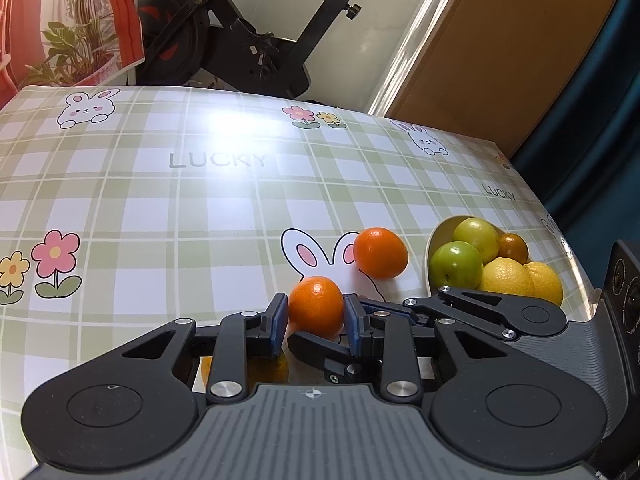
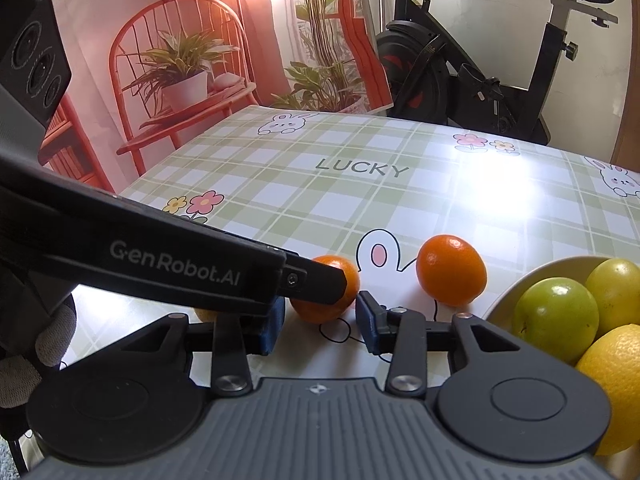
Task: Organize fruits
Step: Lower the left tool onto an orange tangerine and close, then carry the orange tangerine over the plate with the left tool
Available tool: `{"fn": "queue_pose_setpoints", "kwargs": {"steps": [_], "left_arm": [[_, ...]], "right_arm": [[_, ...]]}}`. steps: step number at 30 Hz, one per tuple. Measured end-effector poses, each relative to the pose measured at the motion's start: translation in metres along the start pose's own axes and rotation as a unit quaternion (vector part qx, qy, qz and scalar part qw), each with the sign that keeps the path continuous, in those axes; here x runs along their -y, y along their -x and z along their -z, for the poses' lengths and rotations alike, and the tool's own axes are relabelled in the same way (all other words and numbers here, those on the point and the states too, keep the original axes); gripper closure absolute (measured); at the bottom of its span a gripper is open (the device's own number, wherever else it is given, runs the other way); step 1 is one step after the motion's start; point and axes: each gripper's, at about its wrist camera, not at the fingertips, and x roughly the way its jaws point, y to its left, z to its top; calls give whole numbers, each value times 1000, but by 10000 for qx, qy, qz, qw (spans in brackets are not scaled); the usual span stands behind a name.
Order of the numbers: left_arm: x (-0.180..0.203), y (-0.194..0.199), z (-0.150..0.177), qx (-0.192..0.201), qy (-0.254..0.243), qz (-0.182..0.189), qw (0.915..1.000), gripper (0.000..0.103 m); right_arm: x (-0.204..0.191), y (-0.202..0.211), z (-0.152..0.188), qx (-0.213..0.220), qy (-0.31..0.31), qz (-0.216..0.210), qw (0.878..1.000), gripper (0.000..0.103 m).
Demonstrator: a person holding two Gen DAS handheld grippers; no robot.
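**Operator:** Clamping the near orange [image 1: 316, 307] is my left tool [image 1: 316, 316]; both blue pads [image 1: 279, 320] press its sides while it sits on the bench [image 1: 160, 200], over a printed rabbit.

**Checker:** State of the right tool?

**Operator:** My right tool [image 2: 320, 322] is released. Its pads stand apart with bare bench between them, and the same orange lies just beyond its tips. It grasps nothing.

**Checker:** Other fruit on the bench?

**Operator:** A second orange [image 1: 380, 253] rests loose, between the held one and the bowl [image 1: 434, 240]. Something orange-yellow shows under my left tool's linkage; I cannot tell what it is.

**Checker:** Bowl contents?

**Operator:** Two green fruits [image 1: 456, 265], two lemons [image 1: 508, 278] and one small dark orange fruit [image 1: 513, 247], all piled inside the white bowl at the bench's right edge.

**Checker:** Progress?

**Operator:** My estimate: well past halfway. Five fruits are in the bowl. At least two oranges remain outside it, one of them gripped but not yet lifted.

**Checker:** Readable markings?

**Operator:** "LUCKY" [image 2: 362, 169] is printed on the checked bench cover, and again near the bowl in the left wrist view. "GenRobot.AI" [image 2: 174, 264] runs along the side of my left tool, seen from the right wrist view.
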Motion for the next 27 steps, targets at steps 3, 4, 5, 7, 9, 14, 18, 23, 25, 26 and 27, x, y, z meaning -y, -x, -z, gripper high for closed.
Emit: {"fn": "queue_pose_setpoints", "kwargs": {"steps": [3, 4, 5, 7, 9, 14, 18, 23, 25, 26, 27], "left_arm": [[5, 3, 5, 38, -53, -44, 10000, 71], [6, 4, 6, 46, -45, -43, 10000, 71], [6, 4, 7, 50, -27, -42, 10000, 71], [8, 7, 8, 51, 5, -22, 10000, 71], [10, 9, 9, 41, 17, 10, 10000, 71], [22, 14, 16, -85, -55, 85, 9999, 71], [30, 18, 27, -126, -89, 176, 9997, 71], [37, 22, 39, -84, 67, 258, 9996, 71], [41, 25, 42, -49, 96, 221, 9997, 71], [43, 28, 43, -21, 103, 203, 9997, 71], [45, 30, 43, 11, 106, 186, 9998, 71]], "right_arm": [[1, 6, 2, 65, -97, -23, 9999, 63], [1, 7, 3, 67, -89, -23, 9999, 63], [0, 8, 4, 80, -81, -9, 9999, 63], [0, 11, 7, 110, -130, -2, 9999, 63], [0, 15, 9, 138, -137, 23, 9998, 63], [-1, 29, 16, 197, -156, 78, 9997, 63], [-3, 42, 28, 201, -106, 127, 9997, 63], [4, 55, 41, 206, -318, 72, 9993, 63], [4, 59, 45, 221, -351, 61, 9991, 63], [4, 61, 45, 234, -370, 46, 9990, 64], [4, 63, 46, 257, -375, 35, 9990, 64]]}}
